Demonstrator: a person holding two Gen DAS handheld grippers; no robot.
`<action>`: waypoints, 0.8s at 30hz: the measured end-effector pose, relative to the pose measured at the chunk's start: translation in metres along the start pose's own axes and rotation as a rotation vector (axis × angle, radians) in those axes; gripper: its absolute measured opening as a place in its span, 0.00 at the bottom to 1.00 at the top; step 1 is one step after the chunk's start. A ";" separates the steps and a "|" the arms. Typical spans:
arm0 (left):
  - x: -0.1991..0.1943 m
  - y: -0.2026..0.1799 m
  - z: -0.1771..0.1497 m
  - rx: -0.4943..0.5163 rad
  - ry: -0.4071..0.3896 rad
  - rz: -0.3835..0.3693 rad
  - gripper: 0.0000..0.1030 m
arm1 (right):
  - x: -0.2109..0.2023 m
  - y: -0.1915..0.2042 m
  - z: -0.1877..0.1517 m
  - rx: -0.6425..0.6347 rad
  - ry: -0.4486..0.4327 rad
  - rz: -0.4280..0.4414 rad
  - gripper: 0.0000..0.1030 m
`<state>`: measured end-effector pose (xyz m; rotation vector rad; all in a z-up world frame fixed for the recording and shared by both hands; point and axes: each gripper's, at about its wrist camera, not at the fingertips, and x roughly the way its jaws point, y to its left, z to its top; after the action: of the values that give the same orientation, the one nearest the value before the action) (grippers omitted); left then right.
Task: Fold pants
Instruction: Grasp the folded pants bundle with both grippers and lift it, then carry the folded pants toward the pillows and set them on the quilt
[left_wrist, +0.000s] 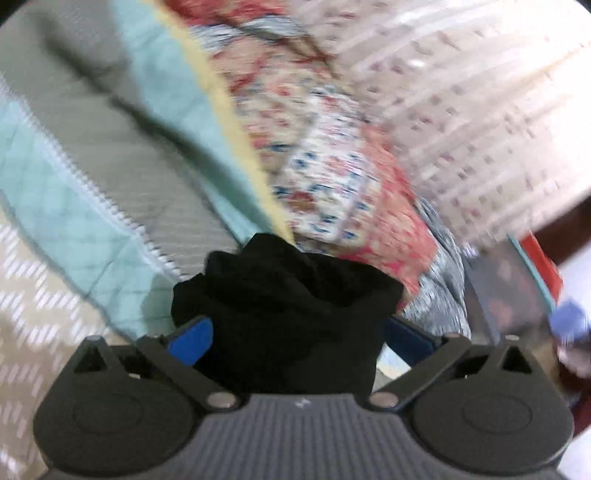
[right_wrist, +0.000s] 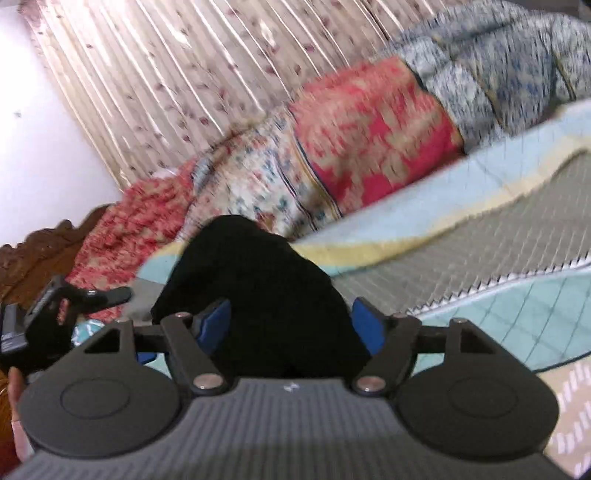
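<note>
The black pants are bunched between the blue fingers of my left gripper, which is shut on the cloth and holds it above the bed. In the right wrist view the same black pants fill the gap between the blue fingers of my right gripper, which is also shut on them. The rest of the pants hangs out of sight below both grippers. The left gripper's dark body shows at the left edge of the right wrist view.
A teal and grey quilted bedspread covers the bed. Folded red, floral and blue-grey quilts are piled along the far side against a pale patterned curtain. A carved wooden headboard stands at the left.
</note>
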<state>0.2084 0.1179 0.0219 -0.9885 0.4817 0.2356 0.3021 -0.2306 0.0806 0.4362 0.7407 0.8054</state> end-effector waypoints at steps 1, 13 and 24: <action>-0.001 0.005 0.000 -0.010 -0.003 0.001 1.00 | 0.006 -0.001 -0.001 -0.008 0.009 -0.006 0.73; 0.033 0.031 -0.023 0.169 0.061 0.081 0.86 | 0.066 0.032 -0.020 -0.359 0.092 -0.052 0.93; 0.109 -0.045 0.009 0.349 0.067 0.096 0.66 | 0.094 -0.050 -0.011 0.498 0.337 0.268 0.35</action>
<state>0.3241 0.0981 0.0058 -0.6347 0.6097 0.1964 0.3626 -0.1879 0.0034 0.8727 1.2235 0.9569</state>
